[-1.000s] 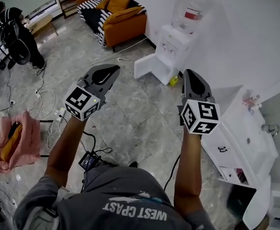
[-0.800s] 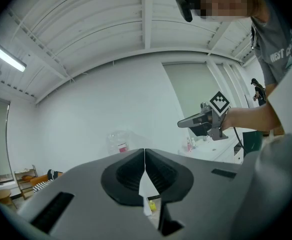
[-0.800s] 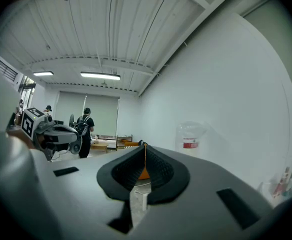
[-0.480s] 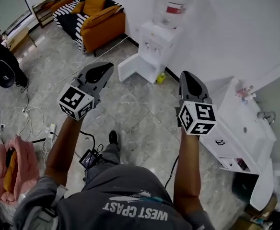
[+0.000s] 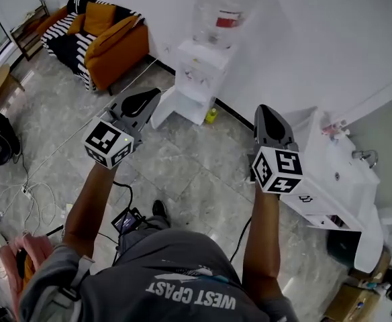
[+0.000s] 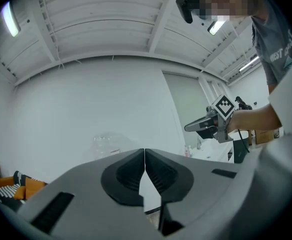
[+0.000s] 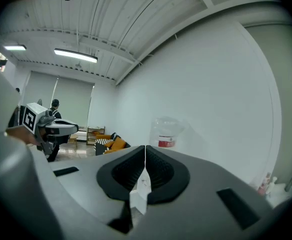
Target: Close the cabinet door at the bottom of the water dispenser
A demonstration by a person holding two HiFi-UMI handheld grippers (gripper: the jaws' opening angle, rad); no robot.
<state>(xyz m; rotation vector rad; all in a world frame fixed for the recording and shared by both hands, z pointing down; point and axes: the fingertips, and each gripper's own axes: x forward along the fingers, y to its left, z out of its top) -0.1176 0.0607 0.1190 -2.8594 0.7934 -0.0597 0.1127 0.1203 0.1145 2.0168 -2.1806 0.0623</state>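
Nearest us is the person's grey shirt (image 5: 176,274), both bare forearms held out over the grey tile floor (image 5: 182,173). The left gripper (image 5: 158,93) is held out level and its fingers (image 6: 128,176) are pressed together with nothing between them. Same for the right gripper (image 5: 264,108): its fingers (image 7: 161,173) are shut tight on nothing. Each carries its marker cube, and the two are well apart from each other. A small black device (image 5: 125,222) with cables lies on the floor by the person's foot. On the right we see a white sink cabinet (image 5: 330,193) with a faucet (image 5: 359,155), just beside the right gripper in the head view. Further out, between and beyond the two grippers, the white water dispenser (image 5: 197,72) stands against the white wall with a clear bottle (image 5: 221,5) on top. Its bottom cabinet door (image 5: 166,109) is swung open to the left and stands out over the floor; neither gripper touches it. A small yellow object (image 5: 211,115), too small for us to identify, sits on the floor right of the dispenser base. Farthest left is an orange sofa (image 5: 119,49) with a black-and-white striped throw (image 5: 68,42).
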